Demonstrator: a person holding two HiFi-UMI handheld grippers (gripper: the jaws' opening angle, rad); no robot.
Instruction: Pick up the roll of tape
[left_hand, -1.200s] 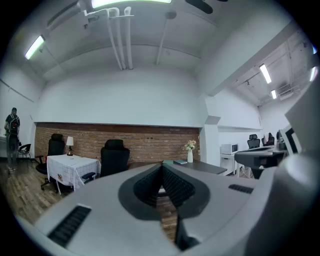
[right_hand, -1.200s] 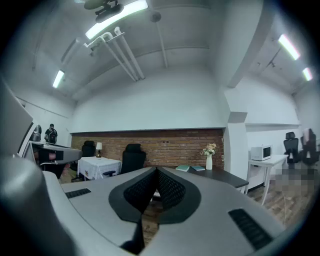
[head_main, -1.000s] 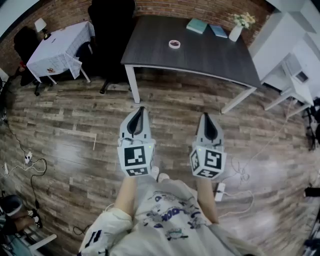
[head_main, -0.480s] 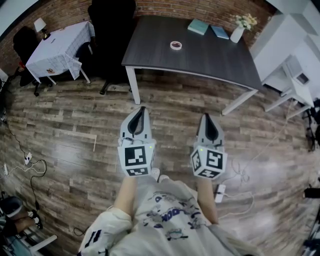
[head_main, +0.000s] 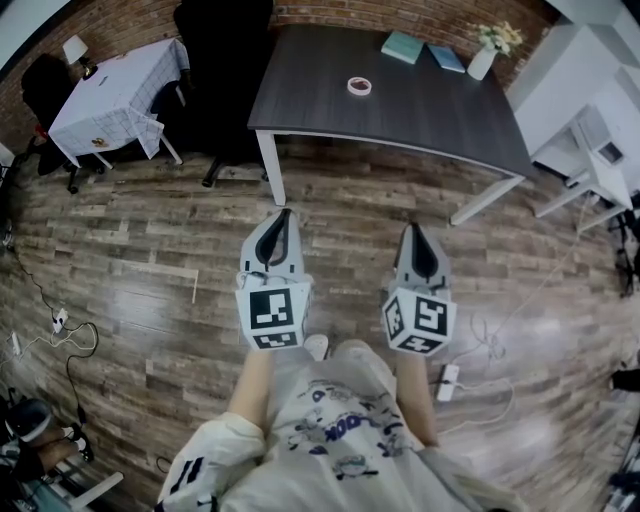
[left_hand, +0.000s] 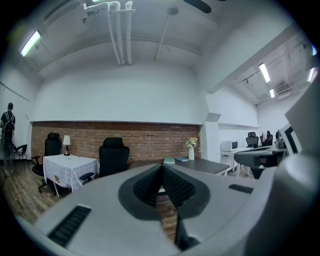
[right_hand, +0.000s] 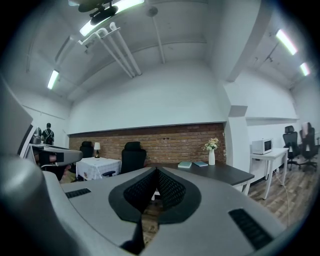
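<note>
Room: office space with a wood-plank floor (head_main: 130, 250), a brick wall (left_hand: 150, 145) at the far side and a white ceiling with strip lights.
Far left: small table (head_main: 110, 95) under a white checked cloth, with a table lamp (head_main: 76, 48) on its far corner; cables (head_main: 60, 330) lie on the floor nearer the camera.
Left of centre: black office chair (head_main: 225, 70) between the small table and the dark table.
Dark table: (head_main: 400, 120) grey-brown top on white legs, standing ahead of both grippers.
Roll of tape: (head_main: 359, 86) lies flat on the dark table's top, near its middle, well apart from both grippers.
Table's far right: two teal books (head_main: 402, 46) and a white vase with flowers (head_main: 483, 62).
Left gripper: (head_main: 285, 213) jaws closed together, nothing between them, held over the floor and pointing toward the dark table.
Right gripper: (head_main: 413, 228) jaws closed together, empty, beside the left gripper, pointing the same way.
Near right: white power strip (head_main: 447, 382) with its cord on the floor.
Far right: white desk (head_main: 590, 140) carrying a microwave (right_hand: 261, 146).
</note>
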